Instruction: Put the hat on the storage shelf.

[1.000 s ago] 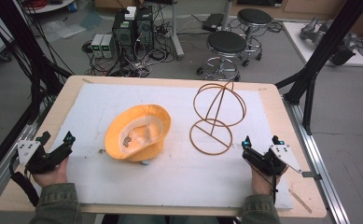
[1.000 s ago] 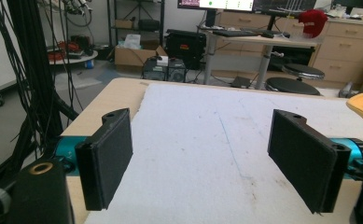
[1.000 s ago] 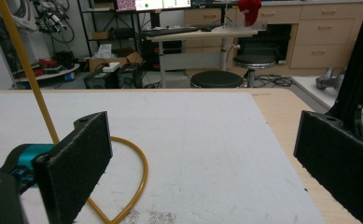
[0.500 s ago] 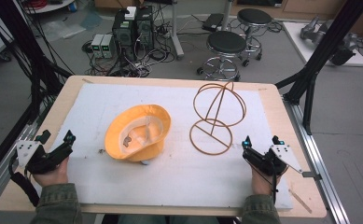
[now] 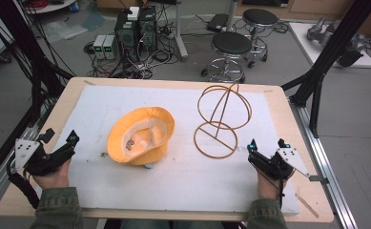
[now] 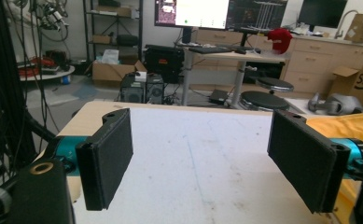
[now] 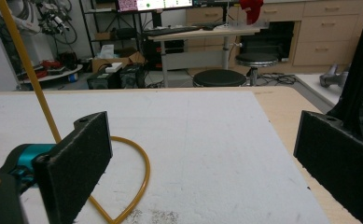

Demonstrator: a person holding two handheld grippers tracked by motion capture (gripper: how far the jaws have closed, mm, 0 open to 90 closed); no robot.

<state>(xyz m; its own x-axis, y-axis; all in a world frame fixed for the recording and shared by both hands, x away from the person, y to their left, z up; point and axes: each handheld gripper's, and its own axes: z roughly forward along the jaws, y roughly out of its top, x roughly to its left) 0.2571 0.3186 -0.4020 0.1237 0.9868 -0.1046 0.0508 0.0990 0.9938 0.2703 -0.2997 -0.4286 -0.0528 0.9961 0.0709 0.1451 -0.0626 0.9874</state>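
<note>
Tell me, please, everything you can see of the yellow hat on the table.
The yellow hat is a soft, fabric-looking bucket hat lying upside down on the white mat, left of centre. Its brim flares out around a paler lining that faces up, with something small inside. It touches only the mat. The wire stand is to its right.

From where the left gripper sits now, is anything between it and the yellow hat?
Nothing visible. The left gripper rests near the table's left edge with its jaws wide open, and bare white mat lies between it and the yellow hat. The wire stand is on the hat's far side, out of that path.
</note>
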